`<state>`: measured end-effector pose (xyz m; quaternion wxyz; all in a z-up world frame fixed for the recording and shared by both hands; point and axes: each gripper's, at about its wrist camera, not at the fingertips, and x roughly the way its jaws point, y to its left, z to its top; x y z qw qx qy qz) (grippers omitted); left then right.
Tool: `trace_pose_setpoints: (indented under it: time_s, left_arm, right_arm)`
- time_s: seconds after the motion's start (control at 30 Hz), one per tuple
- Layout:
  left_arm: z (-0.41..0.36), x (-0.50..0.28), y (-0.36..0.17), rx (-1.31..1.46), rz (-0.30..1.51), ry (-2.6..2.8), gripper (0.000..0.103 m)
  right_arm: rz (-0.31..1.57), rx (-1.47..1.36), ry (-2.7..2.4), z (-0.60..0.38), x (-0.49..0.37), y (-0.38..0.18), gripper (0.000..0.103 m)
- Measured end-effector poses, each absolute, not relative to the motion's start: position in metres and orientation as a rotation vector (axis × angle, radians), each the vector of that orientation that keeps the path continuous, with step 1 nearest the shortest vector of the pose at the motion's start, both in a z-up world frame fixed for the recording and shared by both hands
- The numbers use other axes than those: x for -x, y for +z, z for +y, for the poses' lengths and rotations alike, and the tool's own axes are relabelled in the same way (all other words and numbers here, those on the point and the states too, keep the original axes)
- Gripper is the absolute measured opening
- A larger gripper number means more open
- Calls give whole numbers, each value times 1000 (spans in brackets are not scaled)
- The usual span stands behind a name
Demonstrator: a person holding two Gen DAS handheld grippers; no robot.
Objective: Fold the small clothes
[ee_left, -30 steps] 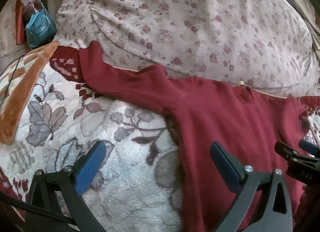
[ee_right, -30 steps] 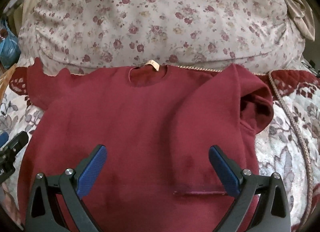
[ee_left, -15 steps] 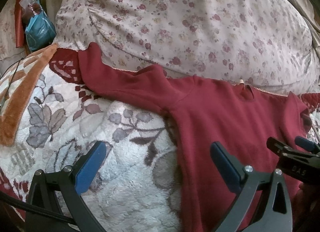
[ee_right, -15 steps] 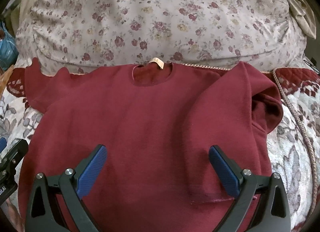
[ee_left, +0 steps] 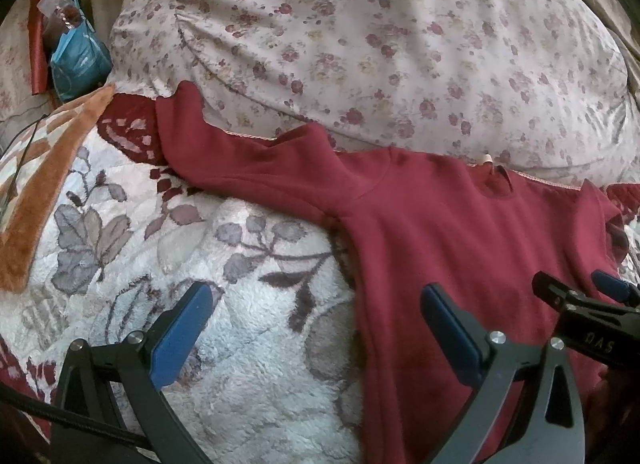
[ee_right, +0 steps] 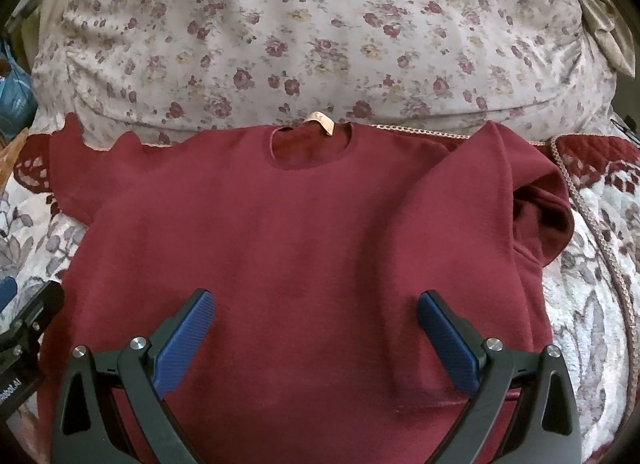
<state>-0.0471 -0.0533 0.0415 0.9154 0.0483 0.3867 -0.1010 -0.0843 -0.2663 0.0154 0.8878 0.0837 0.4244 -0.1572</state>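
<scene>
- Centrally, in the right wrist view, a red sweater (ee_right: 304, 248) lies flat on a fleece blanket (ee_right: 592, 264); its neckline (ee_right: 310, 145) sits at 12 o'clock, with a pale tag (ee_right: 323, 122) at the collar.
- Sweater, 2 o'clock side: one sleeve (ee_right: 452, 248) is folded over the body, its cuff near 5 o'clock, beside the right-hand pad (ee_right: 446, 342).
- Sweater, 10 o'clock side: the other sleeve (ee_left: 248, 167) lies stretched out across the blanket toward a floral pillow (ee_left: 400, 43); its cuff touches the pillow's lower edge.
- Right gripper (ee_right: 314, 336): jaws spread wide, holding nothing; both blue pads hover over the sweater's lower body.
- Left gripper (ee_left: 316, 328): jaws spread wide, holding nothing; one pad is over the blanket at 7 o'clock, the other over the sweater's side edge at 5 o'clock.
- Left wrist view, 4 o'clock: part of the right gripper enters the frame above the sweater.
- Left wrist view, 10 o'clock: a blue packet (ee_left: 78, 63) rests beyond the pillow; an orange blanket (ee_left: 48, 183) lies at 9 o'clock.
</scene>
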Motion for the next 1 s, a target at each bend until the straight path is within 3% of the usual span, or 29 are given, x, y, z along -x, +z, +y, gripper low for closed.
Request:
trace_pose_setpoints:
  time_s: [1.0]
  left_arm:
    - [-40,37,37,-69,818,-157,103]
  right_arm:
    - [897,-176,-291,-251,62,8,103]
